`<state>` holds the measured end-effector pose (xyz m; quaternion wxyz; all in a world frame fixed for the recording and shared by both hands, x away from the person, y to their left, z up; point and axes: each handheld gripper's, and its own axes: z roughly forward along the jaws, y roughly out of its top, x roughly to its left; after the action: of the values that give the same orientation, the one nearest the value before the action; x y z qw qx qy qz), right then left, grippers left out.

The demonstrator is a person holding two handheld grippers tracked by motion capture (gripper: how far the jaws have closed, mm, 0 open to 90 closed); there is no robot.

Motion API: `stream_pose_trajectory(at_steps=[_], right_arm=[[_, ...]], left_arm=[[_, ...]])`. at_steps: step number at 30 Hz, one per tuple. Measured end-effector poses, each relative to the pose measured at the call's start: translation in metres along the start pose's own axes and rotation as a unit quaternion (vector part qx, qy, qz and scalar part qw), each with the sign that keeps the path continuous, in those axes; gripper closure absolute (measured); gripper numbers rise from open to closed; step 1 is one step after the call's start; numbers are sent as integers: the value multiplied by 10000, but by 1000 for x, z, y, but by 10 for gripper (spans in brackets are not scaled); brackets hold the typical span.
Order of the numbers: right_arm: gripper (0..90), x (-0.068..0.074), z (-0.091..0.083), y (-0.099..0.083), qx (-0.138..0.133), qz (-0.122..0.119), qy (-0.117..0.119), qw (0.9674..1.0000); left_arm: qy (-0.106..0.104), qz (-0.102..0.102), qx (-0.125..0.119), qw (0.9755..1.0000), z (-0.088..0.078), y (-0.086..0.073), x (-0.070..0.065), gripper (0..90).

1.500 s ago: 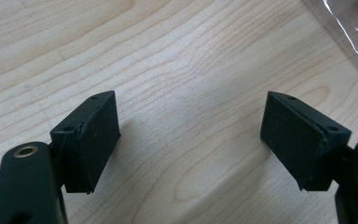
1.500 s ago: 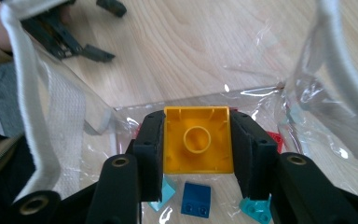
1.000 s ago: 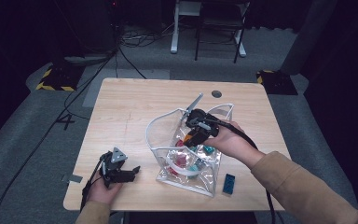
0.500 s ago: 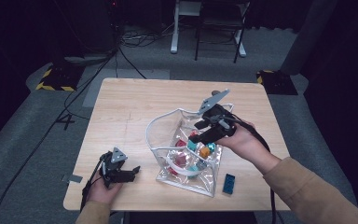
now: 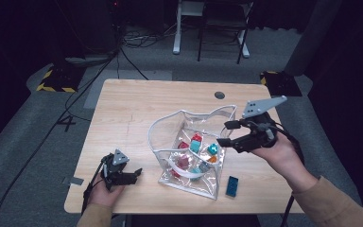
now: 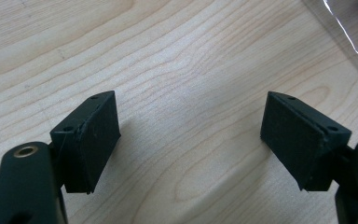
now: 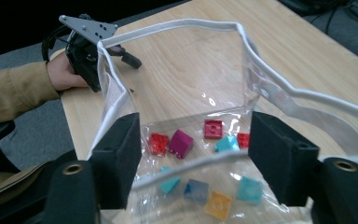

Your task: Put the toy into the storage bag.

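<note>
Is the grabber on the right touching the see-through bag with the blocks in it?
Apart. In the high view the right gripper hangs open in the air beside the clear bag, with a gap to its rim and nothing between its jaws, which have just been opening.

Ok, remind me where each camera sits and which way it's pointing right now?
High view: above the person's side, looking forward and down on the table; both forearms, left claw and right claw, whose jaws have just been opening with nothing between them.
Left gripper view: rides the left claw, facing bare wood; jaws apart.
Right gripper view: rides the right claw, looking into the clear bag of bricks; left hand beyond.
Shared: the bag in the high and right gripper views.
</note>
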<state>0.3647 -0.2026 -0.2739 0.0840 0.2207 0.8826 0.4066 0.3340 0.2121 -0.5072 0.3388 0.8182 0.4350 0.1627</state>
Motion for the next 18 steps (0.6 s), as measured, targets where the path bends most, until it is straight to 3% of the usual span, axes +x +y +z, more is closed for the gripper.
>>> stream_pose_trajectory(at_steps=[4,10,18], right_arm=[[279,1,-12,-14,-36,75,-143,9999],[207,0,-23,-54,-91,426,-384,9983],[157,-2,-12,-95,134,755,-634,9950]], left_arm=[[2,-1,-3,10000,0,0,0,200],[-1,-7,-4,10000,0,0,0,199],[5,-1,-11,10000,0,0,0,199]])
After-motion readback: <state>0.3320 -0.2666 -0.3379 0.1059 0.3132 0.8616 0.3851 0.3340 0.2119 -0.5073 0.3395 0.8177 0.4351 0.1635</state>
